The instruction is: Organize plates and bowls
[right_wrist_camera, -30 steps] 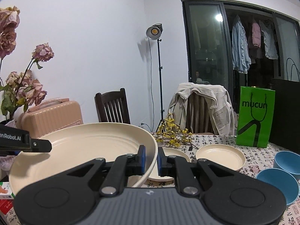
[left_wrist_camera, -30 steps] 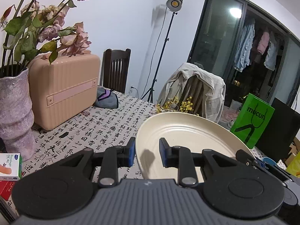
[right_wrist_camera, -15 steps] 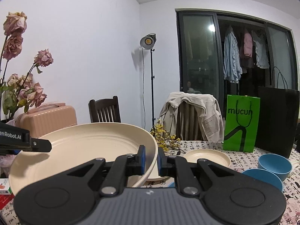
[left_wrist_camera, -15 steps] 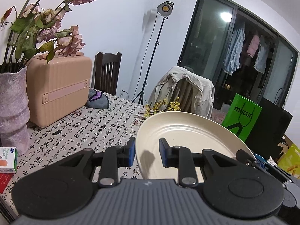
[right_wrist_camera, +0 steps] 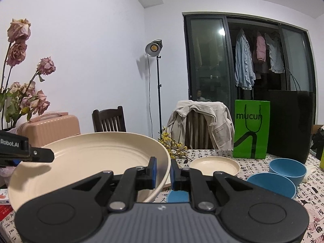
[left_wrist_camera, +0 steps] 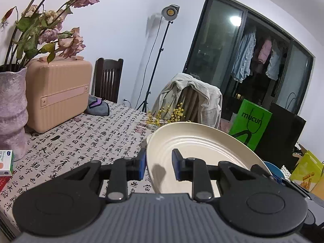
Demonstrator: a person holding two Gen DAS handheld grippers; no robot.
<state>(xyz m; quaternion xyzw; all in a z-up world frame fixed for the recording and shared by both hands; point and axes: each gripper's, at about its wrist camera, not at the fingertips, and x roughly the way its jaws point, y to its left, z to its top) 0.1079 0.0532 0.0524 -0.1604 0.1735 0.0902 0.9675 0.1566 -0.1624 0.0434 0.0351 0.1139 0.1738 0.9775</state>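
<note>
A large cream plate hangs above the table, held at two sides. My left gripper is shut on its left rim, and my right gripper is shut on its right rim. The same plate fills the lower left of the right wrist view, with the left gripper's finger on its far edge. A smaller cream plate lies on the table behind. Two blue bowls sit at the right. Another blue dish shows under the right gripper, mostly hidden.
A pink suitcase and a vase of dried roses stand at the table's left. Yellow flower sprigs, a green bag and a black bag line the far edge. Chairs and a lamp stand are behind.
Both grippers have carried the large plate to the right over the table, away from the suitcase and closer to the blue bowls. Both grips are unchanged.
</note>
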